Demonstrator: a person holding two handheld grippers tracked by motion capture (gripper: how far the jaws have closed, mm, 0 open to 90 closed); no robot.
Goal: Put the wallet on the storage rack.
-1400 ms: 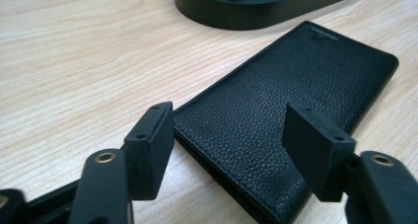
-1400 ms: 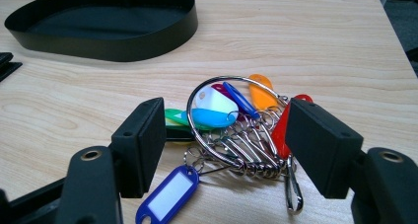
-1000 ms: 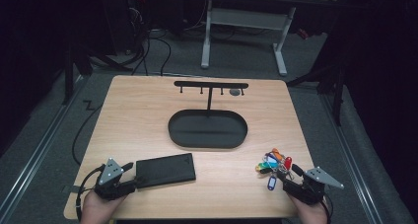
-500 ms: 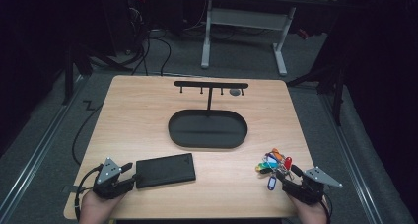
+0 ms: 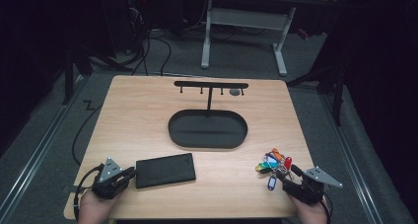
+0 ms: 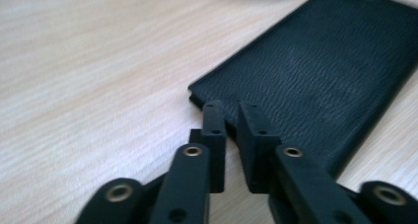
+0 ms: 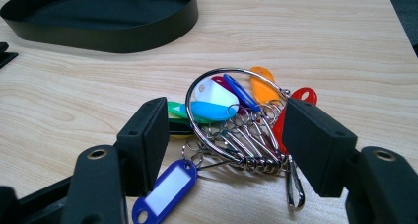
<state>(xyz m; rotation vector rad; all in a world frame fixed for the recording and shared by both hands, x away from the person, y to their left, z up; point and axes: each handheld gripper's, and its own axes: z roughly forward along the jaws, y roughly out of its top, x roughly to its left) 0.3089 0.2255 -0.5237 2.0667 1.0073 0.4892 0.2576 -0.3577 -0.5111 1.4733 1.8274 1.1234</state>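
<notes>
The right gripper (image 7: pixel 224 150) is standing with its jaws released around the key bunch (image 7: pixel 236 118), at five o'clock on the counter (image 5: pixel 148 115). They should be closing on the steel ring (image 7: pixel 197 120), not the loose tags. The left gripper (image 6: pixel 229 130) is nearly clenched, empty, at the wallet (image 6: pixel 315 81).

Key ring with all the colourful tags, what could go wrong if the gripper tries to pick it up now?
The right gripper is open with the key ring between its jaws. If it closes on loose tags instead of the metal ring, the bunch may slip or dangle. The tags could also snag on the black tray if carried low. On the other side, the left gripper, nearly shut, might just push the flat black wallet.
</notes>
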